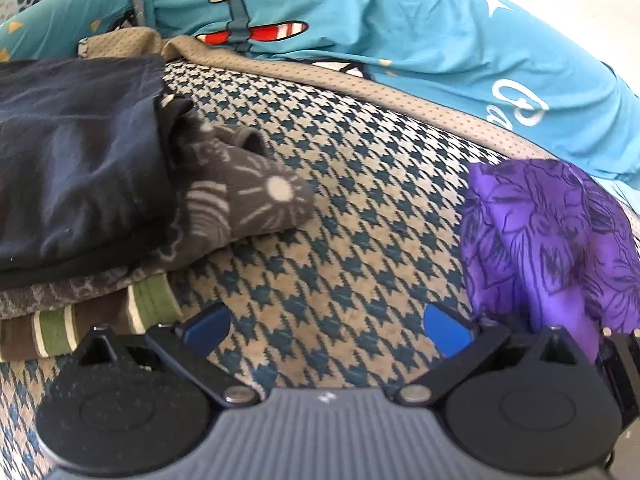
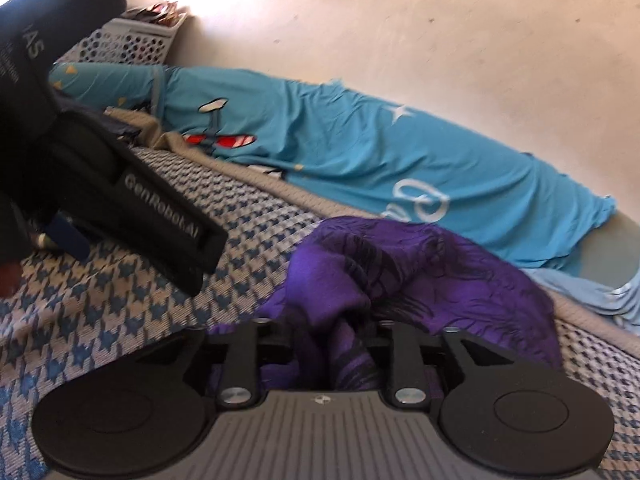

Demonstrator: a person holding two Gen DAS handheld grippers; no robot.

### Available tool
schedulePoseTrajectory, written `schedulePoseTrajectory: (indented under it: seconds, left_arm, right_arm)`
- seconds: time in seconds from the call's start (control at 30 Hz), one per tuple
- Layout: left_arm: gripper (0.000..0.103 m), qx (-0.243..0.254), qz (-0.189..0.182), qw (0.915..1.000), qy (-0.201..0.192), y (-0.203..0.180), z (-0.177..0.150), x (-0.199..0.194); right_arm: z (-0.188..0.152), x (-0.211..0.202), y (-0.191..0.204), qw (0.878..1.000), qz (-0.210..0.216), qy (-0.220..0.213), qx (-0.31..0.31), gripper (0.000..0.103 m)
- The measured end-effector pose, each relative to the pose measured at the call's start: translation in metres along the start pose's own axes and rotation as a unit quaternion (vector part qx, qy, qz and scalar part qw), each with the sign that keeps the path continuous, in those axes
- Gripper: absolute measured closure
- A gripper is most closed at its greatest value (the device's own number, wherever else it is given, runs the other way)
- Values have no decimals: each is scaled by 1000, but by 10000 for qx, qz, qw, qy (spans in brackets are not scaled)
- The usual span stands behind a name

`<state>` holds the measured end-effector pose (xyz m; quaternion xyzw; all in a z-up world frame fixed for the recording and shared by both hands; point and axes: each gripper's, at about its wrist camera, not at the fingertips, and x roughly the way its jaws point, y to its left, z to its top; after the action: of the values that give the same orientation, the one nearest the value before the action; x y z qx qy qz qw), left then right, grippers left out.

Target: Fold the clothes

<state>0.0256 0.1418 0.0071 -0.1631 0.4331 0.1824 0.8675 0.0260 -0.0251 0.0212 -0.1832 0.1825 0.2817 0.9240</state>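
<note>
A crumpled purple floral cloth (image 2: 400, 264) lies on the houndstooth bed cover (image 2: 248, 240). My right gripper (image 2: 340, 332) has its fingers pushed into it: they stand apart, with a loose fold between them and cloth draped over the tips. In the left wrist view the same purple cloth (image 1: 552, 240) sits at the right, just beyond my left gripper (image 1: 326, 324). That gripper is open, its blue pads (image 1: 208, 322) wide apart over bare cover with nothing between them. The left gripper's body (image 2: 132, 208) also shows at the left of the right wrist view.
A stack of folded clothes (image 1: 80, 160), a dark garment on top and a striped one at the bottom, sits at the left. A teal cartoon-print sheet (image 1: 400, 20) runs along the wall. A white perforated basket (image 2: 128, 44) stands at the far end.
</note>
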Motion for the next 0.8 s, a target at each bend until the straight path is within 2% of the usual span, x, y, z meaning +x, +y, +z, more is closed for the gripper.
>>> schedulePoseTrajectory:
  seconds: [0.03, 0.2, 0.4, 0.5, 0.8]
  left_arm:
    - [0, -37, -4, 10000, -7, 1, 0, 0]
    - [0, -105, -137, 9998, -120, -1, 2, -6]
    - [0, -6, -406, 9987, -319, -14, 2, -17]
    - [0, 122, -578, 9976, -358, -27, -2, -20]
    - [0, 374, -717, 9960, -391, -60, -6, -19]
  right_arm:
    - [0, 1, 1, 10000, 76, 28, -43, 58]
    - [2, -4, 1, 9998, 159, 39, -111, 51]
    - [8, -31, -1, 9983, 465, -249, -241, 32]
    - [7, -44, -1, 9977, 547, -228, -340, 31]
    - [-9, -64, -14, 9985, 491, 153, -184, 31]
